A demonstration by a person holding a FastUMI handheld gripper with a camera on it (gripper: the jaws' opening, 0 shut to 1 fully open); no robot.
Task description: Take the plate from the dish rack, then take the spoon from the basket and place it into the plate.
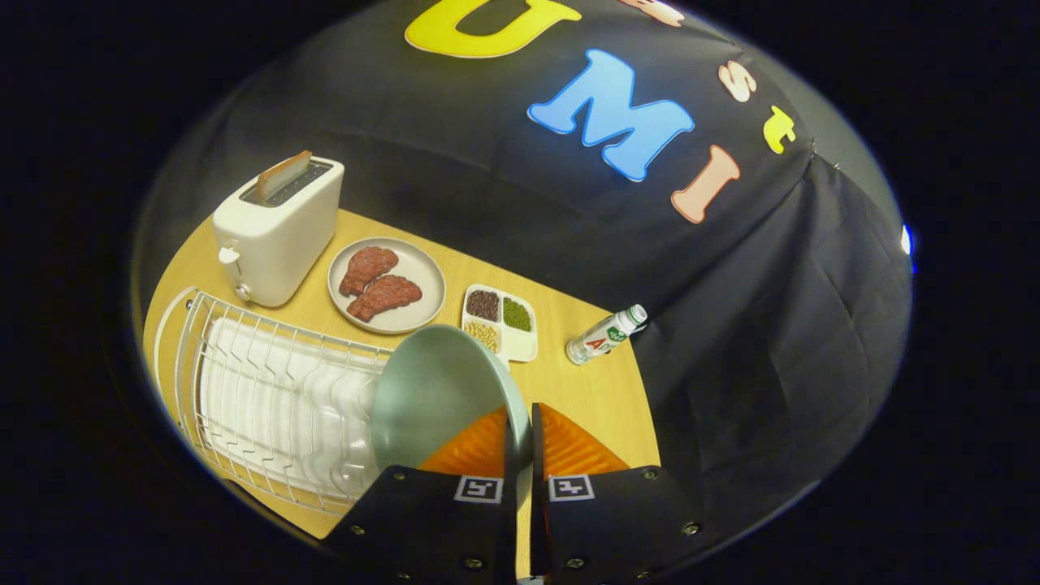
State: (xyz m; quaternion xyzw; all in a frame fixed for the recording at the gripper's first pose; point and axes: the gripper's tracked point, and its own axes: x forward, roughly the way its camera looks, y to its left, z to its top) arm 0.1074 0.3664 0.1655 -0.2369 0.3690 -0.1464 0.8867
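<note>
A staged kitchen corner inside a booth — a round wooden desk backed by black cloth walls. Kitchen things mark it: a white toaster with 1 slice of toast in its slot near the desk's far edge, a white wire dish rack, a plate of 2 meat pieces, a divided tray of beans and grains, and a small bottle lying on its side by the cloth.

A light wooden table carries a toaster, wire dish rack, plate of meat, divided tray and a bottle lying down.
</note>
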